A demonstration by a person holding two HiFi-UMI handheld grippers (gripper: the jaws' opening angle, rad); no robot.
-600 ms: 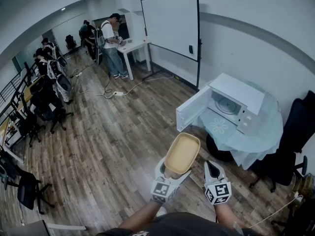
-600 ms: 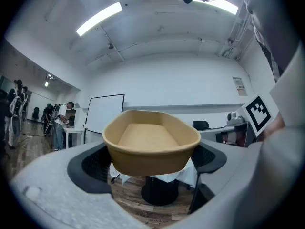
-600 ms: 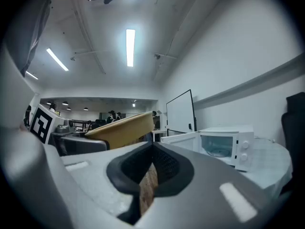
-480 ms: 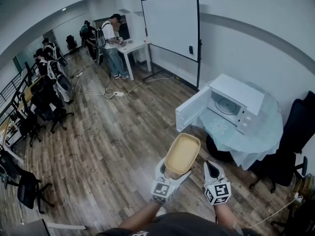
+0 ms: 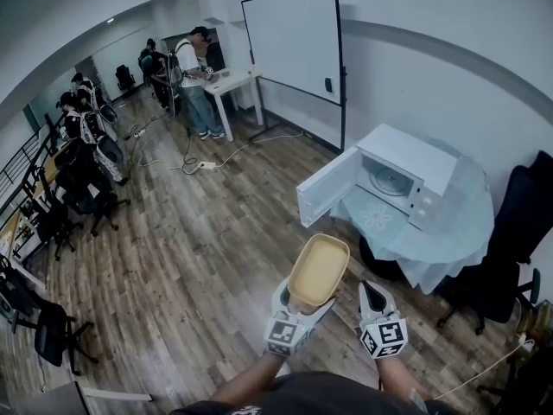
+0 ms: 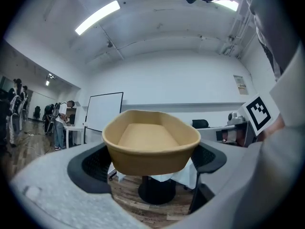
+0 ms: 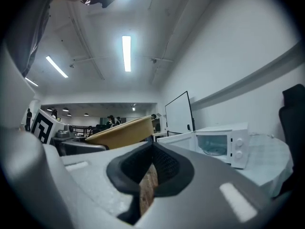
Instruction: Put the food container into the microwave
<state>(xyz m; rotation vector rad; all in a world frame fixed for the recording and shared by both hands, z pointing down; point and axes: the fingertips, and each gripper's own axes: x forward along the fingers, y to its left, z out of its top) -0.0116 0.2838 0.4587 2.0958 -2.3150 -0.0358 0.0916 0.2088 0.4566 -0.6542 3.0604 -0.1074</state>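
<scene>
Left gripper [image 5: 298, 305]: jaws spread wide, pinching the food container [image 5: 319, 269] by its near end, one dark pad on each side wall. The left gripper view shows both pads set against the tan sides.

Food container: tan, oval, open-topped, nothing inside. It is carried out in front of the person, above the wood floor [image 5: 199, 258], with its rim about level in the left gripper view. It is well apart from the microwave [image 5: 406, 175], nearer the person and to its left.

Right gripper [image 5: 373, 296]: just right of the left one, apart from the container. The jaws are pressed together at the tips and hold nothing. Only a thin slit shows below the tips, with floor behind it.

Microwave: white, on a round table with a pale cloth [image 5: 449, 232], far right of the scene. Its door [image 5: 328, 190] is swung open to the left, and the glass turntable [image 5: 390, 181] shows inside.

Beyond:
- A whiteboard [image 5: 294, 41] on a stand against the far wall.
- A person [image 5: 197, 76] standing at a white desk [image 5: 233, 83] on the far left, with more people behind.
- A black chair [image 5: 510, 249] right of the table.
</scene>
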